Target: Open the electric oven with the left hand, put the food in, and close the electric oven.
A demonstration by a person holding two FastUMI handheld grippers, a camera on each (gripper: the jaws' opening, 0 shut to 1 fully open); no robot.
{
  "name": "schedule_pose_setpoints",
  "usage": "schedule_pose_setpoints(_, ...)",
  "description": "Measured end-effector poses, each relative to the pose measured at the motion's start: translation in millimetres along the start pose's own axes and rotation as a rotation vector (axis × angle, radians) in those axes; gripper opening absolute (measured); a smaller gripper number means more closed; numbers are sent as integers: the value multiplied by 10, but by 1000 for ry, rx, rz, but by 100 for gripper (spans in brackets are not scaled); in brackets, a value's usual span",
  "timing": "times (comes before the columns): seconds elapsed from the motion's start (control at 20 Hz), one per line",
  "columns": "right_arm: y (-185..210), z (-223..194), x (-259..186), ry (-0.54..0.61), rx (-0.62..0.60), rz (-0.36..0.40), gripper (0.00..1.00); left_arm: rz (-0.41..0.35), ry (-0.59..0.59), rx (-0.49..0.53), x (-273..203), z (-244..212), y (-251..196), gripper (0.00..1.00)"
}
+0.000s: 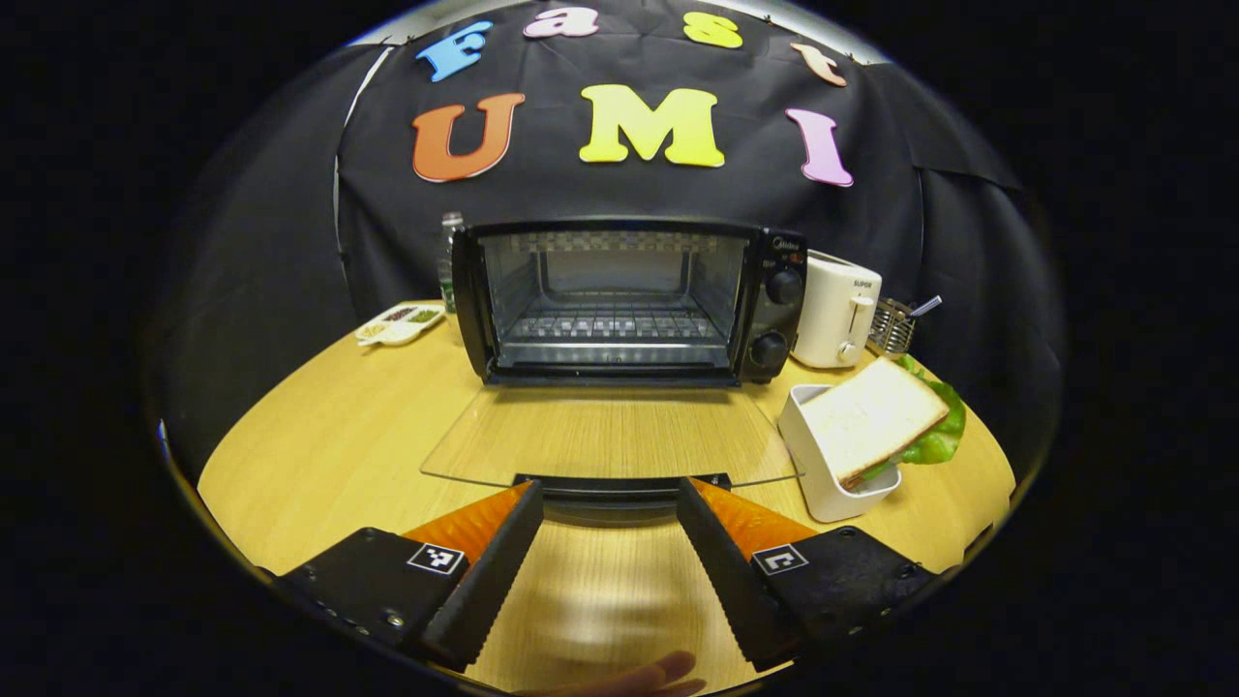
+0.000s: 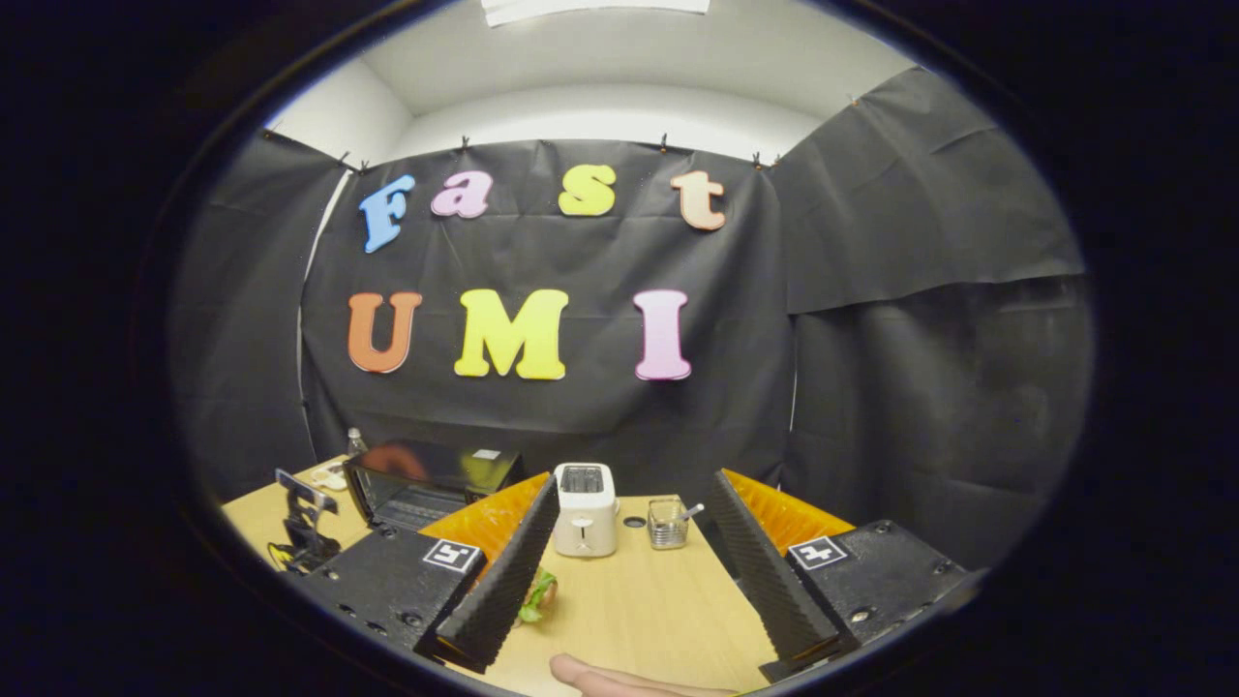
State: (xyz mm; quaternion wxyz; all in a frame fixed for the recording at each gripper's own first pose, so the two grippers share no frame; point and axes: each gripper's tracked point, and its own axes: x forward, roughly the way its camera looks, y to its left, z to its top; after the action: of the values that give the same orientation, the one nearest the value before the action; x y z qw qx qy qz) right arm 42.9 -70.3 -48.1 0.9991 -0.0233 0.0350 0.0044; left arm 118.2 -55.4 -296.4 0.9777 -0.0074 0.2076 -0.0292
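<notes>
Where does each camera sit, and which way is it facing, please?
Left gripper view: rides the left gripper, low over the table, facing the open oven; a fingertip below.
Right gripper view: rides the right gripper, higher, facing the toaster; a finger below.
Shared: oven, toaster, sandwich.

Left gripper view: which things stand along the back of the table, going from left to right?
White divided snack tray → clear plastic bottle → black electric oven with its glass door open → white toaster → metal wire basket.

a white toaster stands beside a wire basket on the wooden table.
</notes>
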Motion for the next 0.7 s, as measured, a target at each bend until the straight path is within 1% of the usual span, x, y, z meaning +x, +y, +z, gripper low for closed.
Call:
schedule_pose_setpoints(0.05,17,-42,60,13,0,1,100,0,-34,3,-130,139,28,92)
schedule_pose_setpoints(0.1,39,-82,120,28,1,2,90,0,-70,5,-259,288,58,92)
schedule_pose_setpoints(0.15,32,-121,200,39,-2,-4,90,1,-113,2,-402,451,108,92)
schedule_pose_setpoints(0.2,38,-130,297,42,-11,-4,100,0,-146,-5,-536,591,121,92)
schedule_pose_setpoints(0.25,67,-163,409,50,-18,1,90,-3,-172,-11,-674,715,132,92)
schedule_pose_setpoints(0.35,80,-302,637,92,-21,4,90,-15,-238,-7,-923,970,141,92)
schedule_pose_setpoints(0.4,111,-402,740,126,-17,11,90,-9,-271,-2,-1054,1095,165,92)
schedule_pose_setpoints(0.5,193,-631,943,201,0,42,91,28,-344,6,-1321,1346,298,93)
schedule_pose_setpoints(0.55,231,-708,1058,209,2,59,100,63,-377,-2,-1450,1459,379,93)
schedule_pose_setpoints(0.65,287,-940,1260,261,-6,87,100,95,-423,-19,-1660,1615,471,93)
schedule_pose_setpoints(0.7,376,-1061,1328,299,12,123,100,95,-441,-23,-1755,1674,482,93)
